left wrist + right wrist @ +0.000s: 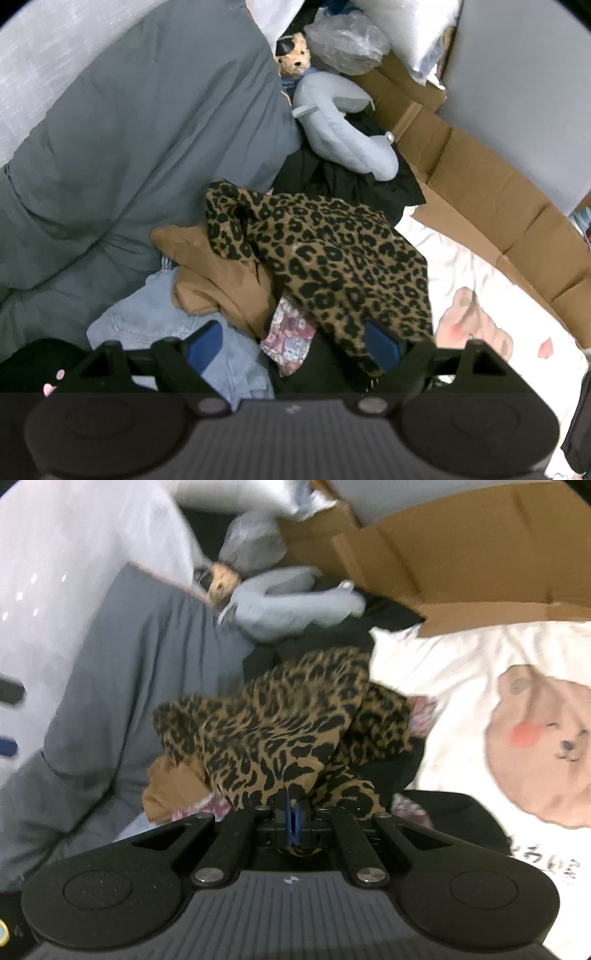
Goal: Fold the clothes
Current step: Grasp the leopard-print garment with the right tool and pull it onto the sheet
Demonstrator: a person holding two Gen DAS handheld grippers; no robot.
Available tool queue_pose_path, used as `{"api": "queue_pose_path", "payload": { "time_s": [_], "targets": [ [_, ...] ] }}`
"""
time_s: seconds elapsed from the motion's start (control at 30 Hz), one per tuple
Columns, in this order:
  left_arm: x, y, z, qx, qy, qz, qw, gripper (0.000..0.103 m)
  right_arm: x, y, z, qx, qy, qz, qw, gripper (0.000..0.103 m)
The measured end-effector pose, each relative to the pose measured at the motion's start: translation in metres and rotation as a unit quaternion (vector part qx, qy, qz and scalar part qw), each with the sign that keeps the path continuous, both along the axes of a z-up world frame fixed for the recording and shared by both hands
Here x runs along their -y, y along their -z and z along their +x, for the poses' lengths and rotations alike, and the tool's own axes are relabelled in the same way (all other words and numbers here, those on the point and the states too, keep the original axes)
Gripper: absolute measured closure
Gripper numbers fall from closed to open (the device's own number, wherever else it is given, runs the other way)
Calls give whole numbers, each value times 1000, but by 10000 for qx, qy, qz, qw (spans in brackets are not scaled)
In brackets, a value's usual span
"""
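Observation:
A leopard-print garment (332,254) lies on top of a heap of clothes on the bed. Under it are a tan garment (218,280), light blue jeans (155,325), a floral piece (291,339) and black clothing (351,177). My left gripper (293,345) is open, its blue pads (205,343) spread just above the near edge of the heap. My right gripper (294,812) is shut on a fold of the leopard-print garment (280,731), which drapes away from the pads. The right wrist view is blurred.
A grey duvet (129,147) fills the left. A white sheet with a bear print (517,720) lies to the right. A blue-grey neck pillow (340,122), a teddy bear (295,59), a plastic bag (347,40) and flattened cardboard (480,192) lie behind the heap.

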State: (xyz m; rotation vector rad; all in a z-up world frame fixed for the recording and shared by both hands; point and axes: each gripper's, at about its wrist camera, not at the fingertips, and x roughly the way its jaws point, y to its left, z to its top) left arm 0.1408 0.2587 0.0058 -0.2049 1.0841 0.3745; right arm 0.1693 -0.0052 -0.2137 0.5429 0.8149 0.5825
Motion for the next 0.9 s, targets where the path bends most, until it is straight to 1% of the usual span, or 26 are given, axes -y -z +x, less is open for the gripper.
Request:
{"api": "queue_pose_path", "payload": {
  "time_s": [0.23,0.43,0.6,0.77,0.9],
  "targets": [
    [3,1,1,-6,-22,45,10000,17,40,-23,-20,-22,339,134,9993,103],
    [9,4,1,-42,6,68,10000,17,85,-33,-43,-154,644,-69,9978,103],
    [16,6,2,-97,74,42,9999,17,131,-40,-52,-244,982,-371,9942,103],
    [26,7,2,-140,164,-95,9997,17,170,-54,-52,-216,1154,-828,9896,103],
    [40,7,4,-152,302,-50,9994,17,204,-66,-49,-188,1337,-1203,9835,103]
  ]
}}
